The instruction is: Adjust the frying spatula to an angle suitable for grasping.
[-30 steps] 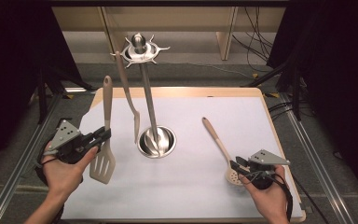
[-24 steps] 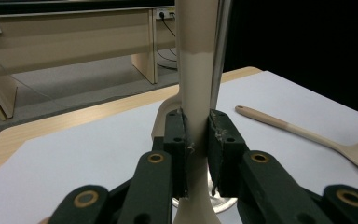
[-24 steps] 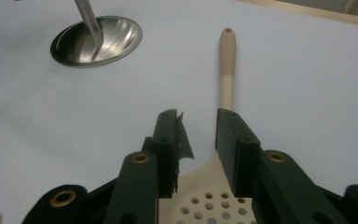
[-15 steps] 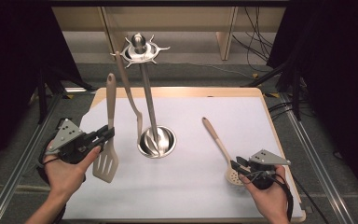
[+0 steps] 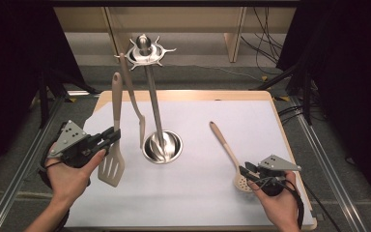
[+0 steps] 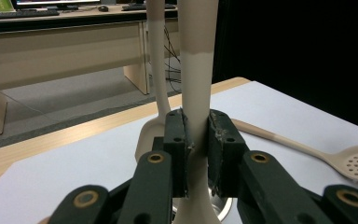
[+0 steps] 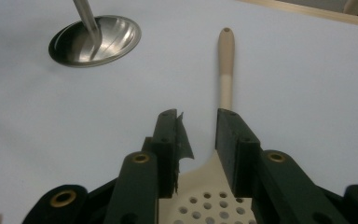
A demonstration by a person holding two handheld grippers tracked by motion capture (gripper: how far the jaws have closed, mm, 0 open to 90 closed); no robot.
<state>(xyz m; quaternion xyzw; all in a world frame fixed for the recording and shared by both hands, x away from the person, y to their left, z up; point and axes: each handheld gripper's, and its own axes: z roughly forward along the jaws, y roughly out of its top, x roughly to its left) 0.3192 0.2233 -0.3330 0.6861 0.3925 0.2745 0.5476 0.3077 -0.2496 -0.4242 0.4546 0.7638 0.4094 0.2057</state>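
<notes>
Your left gripper point(image 5: 110, 137) pinches the neck of the cream slotted silicone spatula point(image 5: 112, 164), both black pads pressed flat on the handle just above the blade. In the left gripper view that handle point(image 6: 196, 93) rises straight up between the jaws and its wooden-coloured upper part runs past the top edge, so you hold the spatula upright with the blade hanging below the pads, clear of the white table mat point(image 5: 198, 203).

Just beyond your left gripper a 2nd cream utensil with a long narrow blade point(image 5: 134, 104) hangs from the steel hook crown point(image 5: 145, 52) of the utensil stand. The stand's round polished steel base point(image 5: 163, 146) sits past the gripper and to its right.

Your right gripper point(image 5: 247, 175) rests low on the mat with its jaws spread. Between them lies the cream perforated spoon with a wooden-coloured handle point(image 7: 224, 65): its holed bowl sits under the jaws and the handle runs straight ahead, away from the gripper. The right pad stands close against the spoon's neck; the left pad, with its torn lining, stands clear of it, so nothing is clamped there.
</notes>
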